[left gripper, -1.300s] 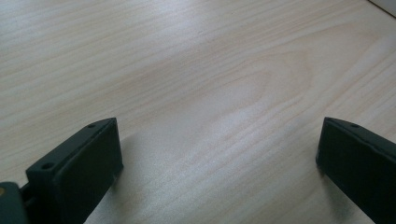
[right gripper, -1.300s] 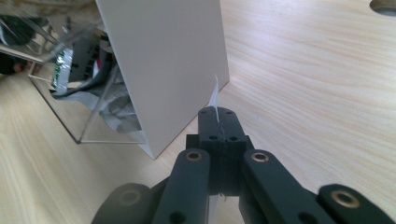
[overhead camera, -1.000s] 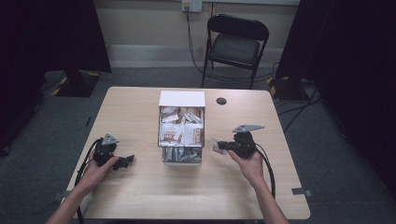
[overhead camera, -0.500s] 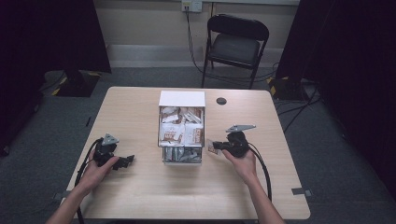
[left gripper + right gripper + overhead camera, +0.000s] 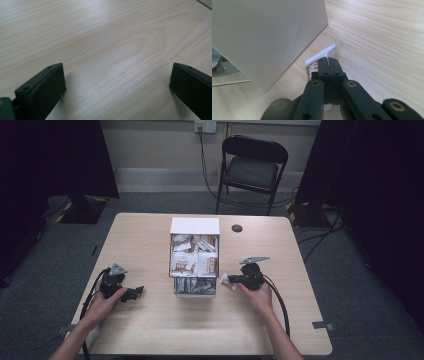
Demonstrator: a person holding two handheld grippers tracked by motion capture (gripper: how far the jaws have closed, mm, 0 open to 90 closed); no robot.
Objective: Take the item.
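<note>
A white box [image 5: 195, 227] full of small snack packets [image 5: 194, 261] stands in the middle of the wooden table [image 5: 150, 330]. My right gripper [image 5: 231, 280] is just right of the box's near corner, shut on a thin white and brown packet [image 5: 320, 60] whose edge sticks out past the jaws beside the box's white wall [image 5: 269, 37]. My left gripper [image 5: 136, 293] rests on the table at the left, jaws wide open over bare wood [image 5: 117, 62], holding nothing.
A black folding chair [image 5: 252, 167] stands beyond the table's far edge. A small dark round disc [image 5: 237, 228] lies on the table behind the box at the right. Cables trail from both grippers toward the near edge.
My right gripper has moved left and a little nearer with the packet, from well right of the box to close by its near right corner. The left gripper has stayed put.
</note>
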